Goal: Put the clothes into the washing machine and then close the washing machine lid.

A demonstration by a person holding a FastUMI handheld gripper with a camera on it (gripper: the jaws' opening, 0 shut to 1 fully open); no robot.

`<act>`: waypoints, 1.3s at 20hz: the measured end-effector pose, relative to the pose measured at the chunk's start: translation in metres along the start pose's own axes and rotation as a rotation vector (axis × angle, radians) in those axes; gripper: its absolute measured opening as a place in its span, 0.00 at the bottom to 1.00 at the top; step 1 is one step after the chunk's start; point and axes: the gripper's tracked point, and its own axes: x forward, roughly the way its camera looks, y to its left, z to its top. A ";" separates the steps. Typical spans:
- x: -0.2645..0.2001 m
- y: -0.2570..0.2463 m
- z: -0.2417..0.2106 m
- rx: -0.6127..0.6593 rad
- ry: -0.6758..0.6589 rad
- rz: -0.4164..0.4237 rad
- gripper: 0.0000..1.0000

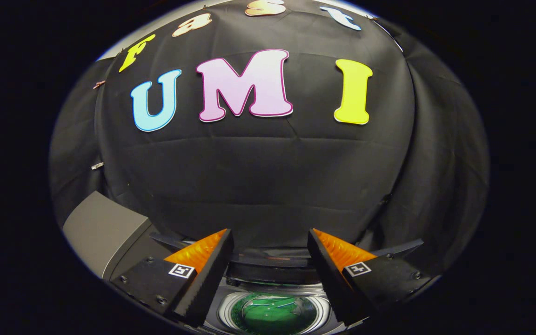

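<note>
Your gripper [270,251] hangs above the washing machine [110,232] with its fingers [212,265] spread wide apart and nothing between them. Through the gap between the fingers you look straight down into the machine's round drum [272,314], whose metal rim circles a green inside. Something green lies at the bottom of the drum, but you cannot tell whether it is clothing or part of the tub. The machine's lid [268,267] appears to stand raised at the back edge of the opening, just beyond the fingertips. The grey top panel of the machine runs off past your left finger. The black cloth wall [268,186] rises right behind the machine.
</note>
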 end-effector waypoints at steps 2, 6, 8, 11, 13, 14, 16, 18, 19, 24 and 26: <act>-0.002 0.001 -0.001 0.000 -0.001 -0.001 1.00; -0.007 0.001 -0.005 0.003 0.015 0.000 1.00; -0.010 0.002 -0.006 0.003 0.014 -0.001 1.00; -0.014 0.002 -0.011 0.001 0.023 -0.001 1.00; -0.018 0.003 -0.012 0.002 0.028 0.000 1.00; -0.020 0.003 -0.013 0.000 0.030 0.002 1.00; -0.024 0.003 -0.016 0.002 0.032 0.008 1.00; -0.022 0.006 -0.016 0.000 0.035 0.017 1.00; -0.023 0.006 -0.017 0.000 0.040 0.021 1.00; -0.036 0.008 -0.025 0.010 0.058 0.040 1.00; -0.039 0.008 -0.028 0.010 0.062 0.043 1.00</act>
